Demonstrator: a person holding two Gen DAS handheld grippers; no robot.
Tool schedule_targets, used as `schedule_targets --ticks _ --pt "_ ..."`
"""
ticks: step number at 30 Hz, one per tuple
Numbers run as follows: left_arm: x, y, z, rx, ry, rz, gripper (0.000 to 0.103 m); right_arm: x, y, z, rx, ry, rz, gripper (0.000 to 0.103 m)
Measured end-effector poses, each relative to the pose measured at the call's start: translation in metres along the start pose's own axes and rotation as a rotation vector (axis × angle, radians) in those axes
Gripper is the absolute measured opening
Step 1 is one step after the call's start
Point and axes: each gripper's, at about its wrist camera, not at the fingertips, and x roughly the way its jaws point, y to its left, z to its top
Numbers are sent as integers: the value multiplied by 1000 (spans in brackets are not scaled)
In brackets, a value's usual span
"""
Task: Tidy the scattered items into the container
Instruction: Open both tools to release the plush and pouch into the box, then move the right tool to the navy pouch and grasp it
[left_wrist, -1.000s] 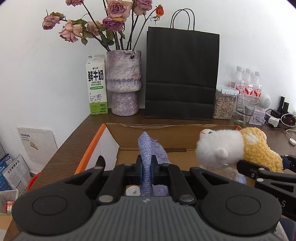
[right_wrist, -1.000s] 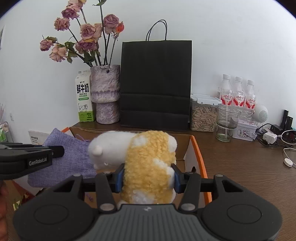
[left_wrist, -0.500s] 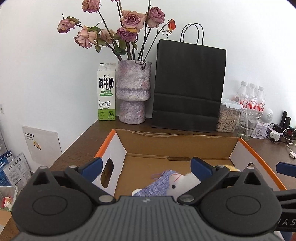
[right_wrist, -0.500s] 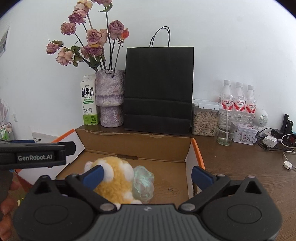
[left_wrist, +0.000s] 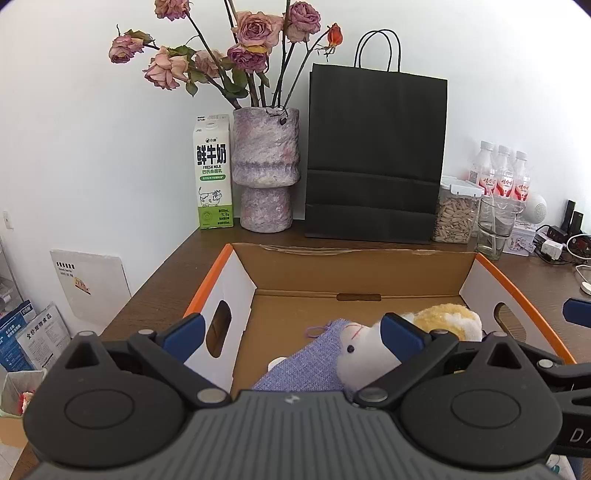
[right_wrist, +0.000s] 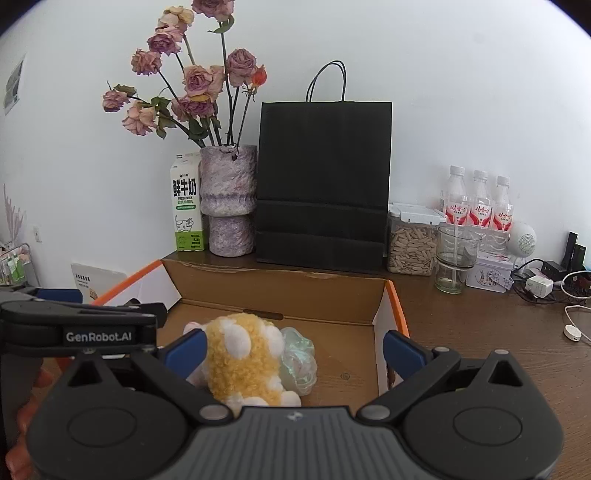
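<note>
Two handheld grippers hover side by side over the near edge of an open cardboard box (left_wrist: 354, 273) with orange rims, on a brown wooden table (right_wrist: 480, 332).

The left gripper (left_wrist: 291, 332) has its blue-padded jaws spread wide, gripping nothing. Below and between them, slightly toward the right jaw, lies one lilac fabric pouch (left_wrist: 310, 365) on the box floor, its long axis running from near the gripper body away and up toward the back wall. Just behind the right jaw sits one plush sheep toy (left_wrist: 436, 325), white head toward the pouch and touching it.

The right gripper (right_wrist: 293, 349) also has its jaws fully apart and empty. The plush sheep toy (right_wrist: 243, 362), yellow curly body facing the camera, lies just beside the left jaw, between the jaws but touched by neither. One pale green, translucent crinkled bundle (right_wrist: 299, 362) rests against the toy's right side, toward the middle of the gap. Both grippers are about equally close to the toy; the pouch is nearer the left one.

Three items sit inside the box. No loose item shows on the table outside it, so the tidying looks nearly or wholly done.
</note>
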Motion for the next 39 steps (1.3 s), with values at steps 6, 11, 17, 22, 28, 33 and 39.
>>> schedule_targets --ticks 6,11,17,22,28,33,39 --pt "-22 8 -2 5 -10 14 103 -21 4 -1 -15 -5 3 102" --pt "-40 21 -8 -10 13 19 103 -46 7 -6 -29 -15 2 102" --pt "-65 36 -21 -2 27 27 103 -80 10 -21 -64 -15 -3 102" --pt "-84 52 -37 3 43 41 103 -104 7 -39 -81 8 -9 102" --pt "-102 69 -58 -2 68 62 103 -118 1 -64 -74 63 -30 102" --pt "-105 79 -74 -9 104 76 103 -112 -4 -80 -53 132 -38 102" --pt "-103 87 -85 -19 132 85 103 -91 -2 -89 -36 199 -54 102"
